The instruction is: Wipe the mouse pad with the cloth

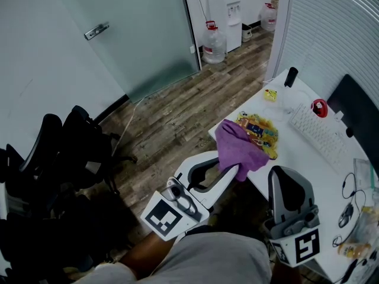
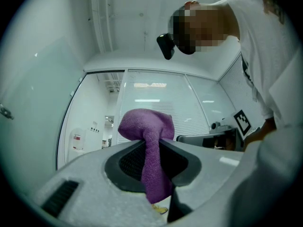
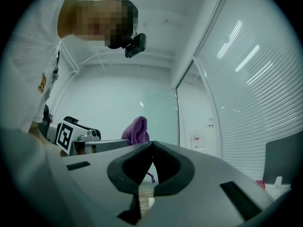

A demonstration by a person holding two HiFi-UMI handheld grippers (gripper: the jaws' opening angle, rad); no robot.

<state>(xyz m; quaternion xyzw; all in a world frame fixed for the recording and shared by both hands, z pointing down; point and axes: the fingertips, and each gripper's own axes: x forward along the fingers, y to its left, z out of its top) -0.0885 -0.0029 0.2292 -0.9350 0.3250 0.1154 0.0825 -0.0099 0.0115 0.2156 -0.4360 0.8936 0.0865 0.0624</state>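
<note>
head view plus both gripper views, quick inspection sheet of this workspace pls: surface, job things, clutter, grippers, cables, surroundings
surface: white desk, its corner toward the room.
job's things: purple cloth, bunched, hangs from the left gripper over the near edge of the colourful mouse pad; contact unclear.
clutter: white keyboard, red object, black item, yellow item.
grippers: left gripper fingers shut on the cloth; right gripper fingers shut, empty.
cables: black cords looped at the desk's right side.
surroundings: wood floor, glass door, water bottles, black chairs.
</note>
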